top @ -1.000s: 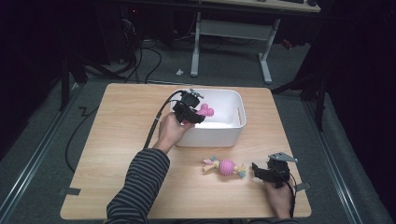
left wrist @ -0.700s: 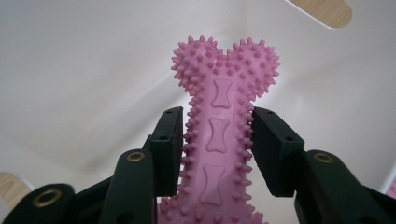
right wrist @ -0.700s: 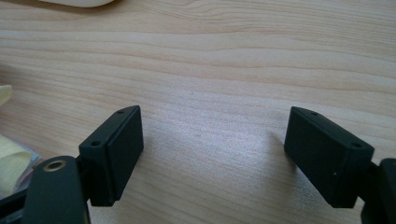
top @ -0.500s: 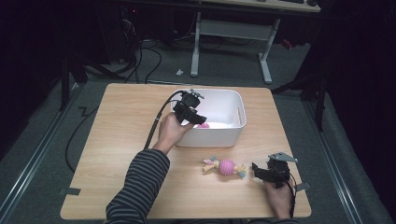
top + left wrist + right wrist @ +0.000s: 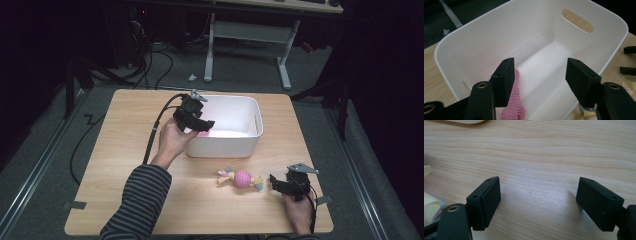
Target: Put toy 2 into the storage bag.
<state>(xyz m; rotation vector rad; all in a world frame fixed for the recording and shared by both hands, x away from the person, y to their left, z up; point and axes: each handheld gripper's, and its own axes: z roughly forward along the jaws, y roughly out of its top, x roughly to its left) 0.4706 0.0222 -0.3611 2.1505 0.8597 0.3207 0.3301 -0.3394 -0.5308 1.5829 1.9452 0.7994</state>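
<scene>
The work looks about half done. On the left, the left gripper (image 5: 200, 121) hangs over the near-left corner of the white bin (image 5: 250, 107); its jaws have just been opening and now stand apart with nothing between them, and the spiky pink toy (image 5: 514, 105) lies loose on the bin's floor below them, so that piece appears delivered. Still left is the rope toy with a pink ball (image 5: 242, 178), lying on the wooden table (image 5: 125, 150) just in front of the bin and apart from it. To its right, the right gripper (image 5: 280, 184) rests on the table close beside that toy, its jaws spread over bare wood, gripping nothing. In the right gripper view a pale yellow scrap at the left edge is probably the toy's tassel, though too little shows to be sure. Nothing blocks the way between the rope toy and the bin; only the near wall must be cleared
</scene>
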